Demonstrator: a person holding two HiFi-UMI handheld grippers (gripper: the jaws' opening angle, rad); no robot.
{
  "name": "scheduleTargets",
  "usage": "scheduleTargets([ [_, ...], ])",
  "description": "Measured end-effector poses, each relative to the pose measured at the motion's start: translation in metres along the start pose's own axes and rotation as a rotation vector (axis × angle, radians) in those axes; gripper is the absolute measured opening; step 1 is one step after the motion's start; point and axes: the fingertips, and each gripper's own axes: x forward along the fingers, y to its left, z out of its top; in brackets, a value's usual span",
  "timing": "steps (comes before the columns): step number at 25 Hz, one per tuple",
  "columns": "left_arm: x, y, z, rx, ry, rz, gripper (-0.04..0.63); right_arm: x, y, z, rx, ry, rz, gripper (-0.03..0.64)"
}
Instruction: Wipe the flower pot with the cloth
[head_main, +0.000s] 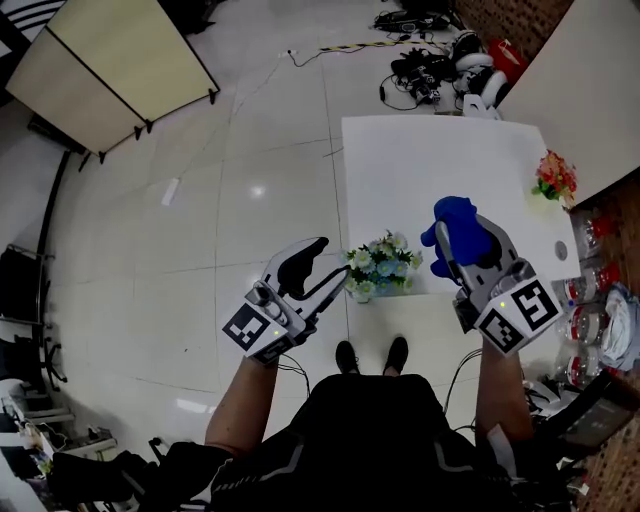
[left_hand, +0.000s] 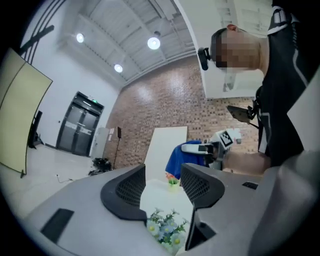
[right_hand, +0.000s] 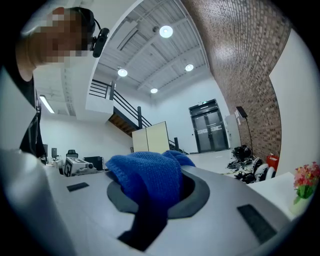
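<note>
Glossy white floor tiles are gleaming below, and a white counter (head_main: 440, 150) is stretching away in front of the person. Near its front edge the flower pot (head_main: 381, 268) is standing upright, pale blue and white blooms spreading over it, and neither tool is touching it. The left tongs (head_main: 330, 262) are hovering at the pot's left side with the jaws standing apart and nothing gripped. In the left gripper view the blooms are showing low under the gap, clear of both pads. Over on the right, the right tongs (head_main: 455, 245) are clenching the blue knitted cloth (head_main: 458, 222), which is bulging up out of the jaws and draping down over them. A second small pot (head_main: 553, 178) with red flowers is sitting at the counter's far right edge. A cream folding panel (head_main: 110, 70) is standing off to the left, and a tangle of cables (head_main: 430, 55) is lying on the floor beyond the counter.
</note>
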Motion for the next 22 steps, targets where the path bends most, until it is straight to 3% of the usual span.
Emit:
scheduleTargets([
  [3,0.003,-0.008,0.021,-0.002,-0.033,0.007,0.216,-0.001,0.010,0.002,-0.013,-0.009,0.016,0.075],
  [6,0.005,-0.002,0.034,-0.023,-0.034,0.092,0.130,-0.004,0.015,0.008,-0.017,-0.033,0.010,0.075],
  [8,0.000,0.003,0.041,-0.042,-0.053,0.144,0.005,-0.009,0.020,0.009,-0.016,-0.035,0.009,0.075],
  [11,-0.005,0.007,0.045,-0.074,-0.058,0.179,0.005,-0.013,0.025,0.010,-0.023,-0.023,0.015,0.075],
  [14,-0.010,0.007,0.047,-0.047,-0.040,0.190,0.005,-0.013,0.032,0.015,-0.034,-0.020,0.018,0.075],
  [18,-0.023,-0.016,0.068,-0.040,-0.116,0.092,0.005,-0.019,0.048,0.015,-0.037,-0.013,0.001,0.075],
  [22,-0.045,-0.018,0.059,0.002,-0.058,0.083,0.005,-0.020,0.074,0.003,-0.046,0.004,-0.025,0.075],
])
